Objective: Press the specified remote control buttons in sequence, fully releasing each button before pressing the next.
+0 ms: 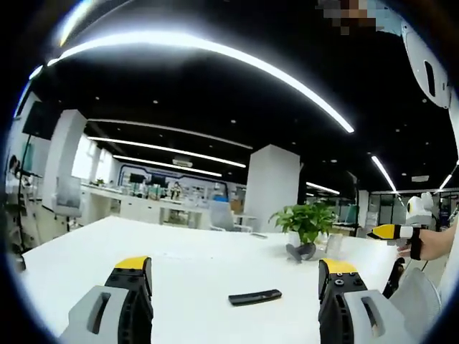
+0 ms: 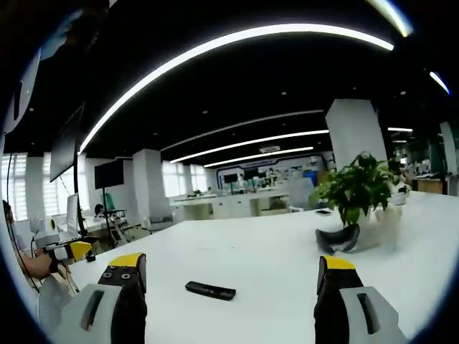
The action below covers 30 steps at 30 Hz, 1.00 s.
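Observation:
A black remote control [image 1: 254, 297] lies flat on the white table [image 1: 193, 258], between and just beyond the jaws of my left gripper [image 1: 235, 276], which is open with nothing in it. In the right gripper view the same remote [image 2: 211, 290] lies a little left of centre, beyond my open right gripper [image 2: 231, 272]. The right gripper's yellow tip [image 1: 391, 231] shows at the right edge of the left gripper view, held by a hand. The left gripper's yellow tip [image 2: 72, 251] shows at the left edge of the right gripper view.
A potted green plant [image 1: 307, 223] stands on the table beyond the remote, with a dark curved object [image 1: 303, 251] at its base; the plant [image 2: 357, 190] is at right in the right gripper view. Desks, pillars and monitors fill the office behind.

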Tool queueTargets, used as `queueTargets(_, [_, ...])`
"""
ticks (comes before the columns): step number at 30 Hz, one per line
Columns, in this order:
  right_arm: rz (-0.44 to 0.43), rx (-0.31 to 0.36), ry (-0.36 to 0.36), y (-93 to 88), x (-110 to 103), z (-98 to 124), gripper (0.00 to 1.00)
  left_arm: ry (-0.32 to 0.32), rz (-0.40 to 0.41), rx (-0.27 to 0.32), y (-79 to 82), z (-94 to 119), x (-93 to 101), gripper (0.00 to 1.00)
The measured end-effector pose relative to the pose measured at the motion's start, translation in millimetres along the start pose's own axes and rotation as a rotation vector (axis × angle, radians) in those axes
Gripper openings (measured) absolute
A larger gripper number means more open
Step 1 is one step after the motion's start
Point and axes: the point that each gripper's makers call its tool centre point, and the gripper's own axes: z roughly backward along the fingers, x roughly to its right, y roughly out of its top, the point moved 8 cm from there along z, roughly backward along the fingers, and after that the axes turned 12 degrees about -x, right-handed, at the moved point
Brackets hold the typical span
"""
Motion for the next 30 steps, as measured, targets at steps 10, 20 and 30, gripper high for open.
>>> queueTargets(10, [-0.006,0.012,0.018,-0.5,-5,3,0.99,0.032,0.018,0.030,7.5,19,-2.9,0.99])
queueTargets(20, [-0.002,0.014,0.046,-1.1,-12,6,0.99,0.051,0.010,0.031,8.8,37,-1.8,0.99])
queueTargets(30, [-0.023,0.018,0.062,-6.1,-19,12,0.99,0.053,0.001,0.034,13.6,44,-0.3,0.99])
